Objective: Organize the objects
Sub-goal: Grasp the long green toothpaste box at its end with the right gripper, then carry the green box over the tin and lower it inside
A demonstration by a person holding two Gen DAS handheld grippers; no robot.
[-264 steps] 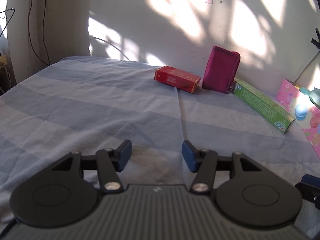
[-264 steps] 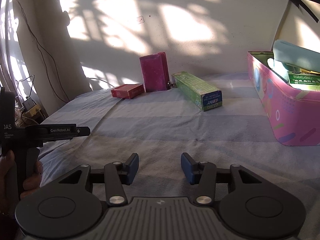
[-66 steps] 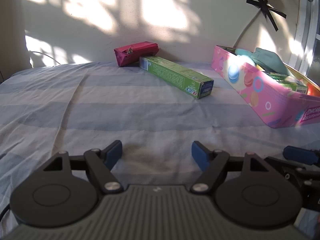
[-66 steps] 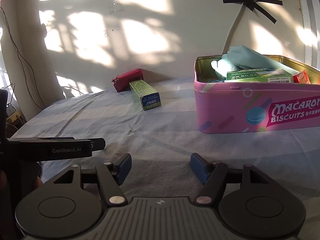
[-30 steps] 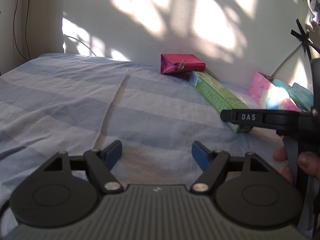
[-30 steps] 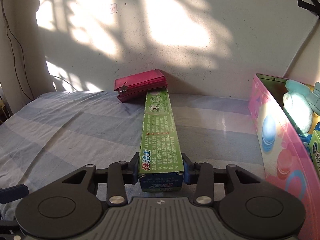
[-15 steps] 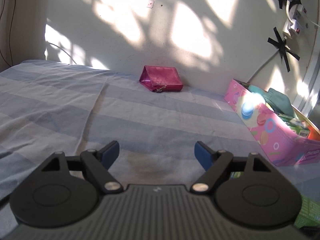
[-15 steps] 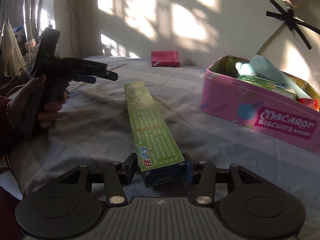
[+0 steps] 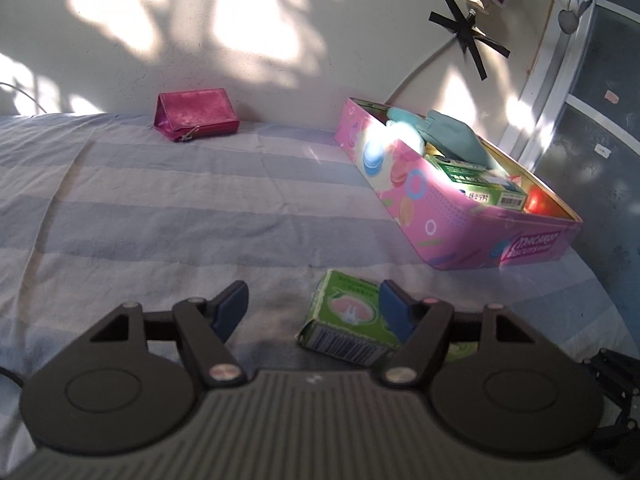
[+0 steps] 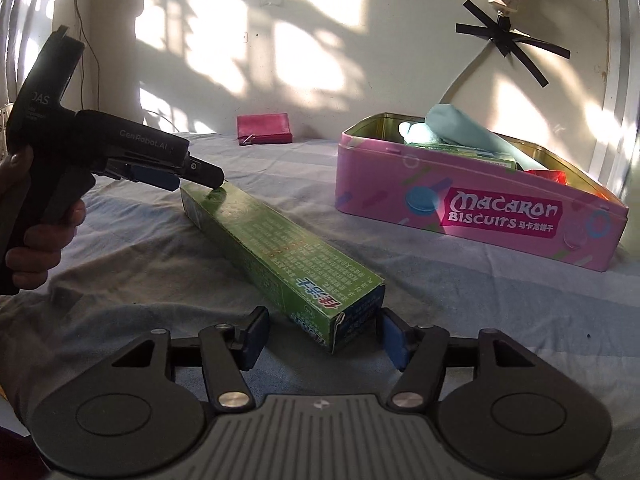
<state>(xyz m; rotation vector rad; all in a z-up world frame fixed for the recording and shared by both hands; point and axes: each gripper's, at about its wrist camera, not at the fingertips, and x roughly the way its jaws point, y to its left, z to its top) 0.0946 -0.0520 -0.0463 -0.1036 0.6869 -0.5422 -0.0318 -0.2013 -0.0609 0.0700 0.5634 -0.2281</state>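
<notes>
A long green toothpaste box [image 10: 280, 256] lies on the striped bed sheet. Its near end sits between the fingers of my right gripper [image 10: 322, 336], which is open around it. Its far end shows in the left wrist view [image 9: 348, 320], between the fingers of my open left gripper [image 9: 314, 310], close to the right finger. In the right wrist view the left gripper [image 10: 176, 174] hovers over that far end. A pink biscuit tin [image 10: 480, 208] holding several items stands to the right; it also shows in the left wrist view [image 9: 440, 216].
A magenta pouch [image 9: 196, 114] lies by the back wall, also in the right wrist view [image 10: 264, 128]. A power strip and taped cable [image 10: 504, 8] hang on the wall. The bed's right edge [image 9: 600, 280] is close behind the tin.
My right gripper has let go of the green box, which now lies on the sheet turned leftward. My left gripper has come over the box's far end.
</notes>
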